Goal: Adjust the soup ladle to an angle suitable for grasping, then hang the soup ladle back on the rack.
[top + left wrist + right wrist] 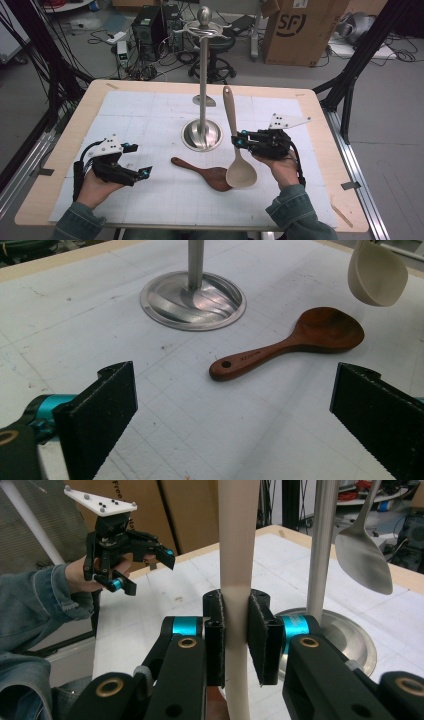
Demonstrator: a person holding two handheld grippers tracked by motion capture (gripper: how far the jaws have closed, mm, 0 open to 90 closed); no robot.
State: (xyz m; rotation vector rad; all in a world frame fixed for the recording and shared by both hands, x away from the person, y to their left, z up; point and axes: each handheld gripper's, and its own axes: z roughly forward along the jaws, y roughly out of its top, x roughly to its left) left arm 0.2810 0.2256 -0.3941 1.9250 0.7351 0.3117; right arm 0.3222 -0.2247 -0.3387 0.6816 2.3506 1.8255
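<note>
Beige spoon [238, 540] handle stands clamped between the right gripper's [236, 630] jaws.

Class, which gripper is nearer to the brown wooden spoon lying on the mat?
Left. The left gripper sits open beside the brown wooden spoon's handle; the right gripper holds the cream spoon above.

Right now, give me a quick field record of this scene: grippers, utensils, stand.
right gripper: shut on the beige spoon's handle, bowl end lifted off the mat
beige spoon: held, bowl towards the person
left gripper: open, holding nothing, low over the mat
wooden spoon: flat on the mat, ahead of the left jaws
metal stand: upright, mid-table
metal spoon: hanging on the stand
</note>
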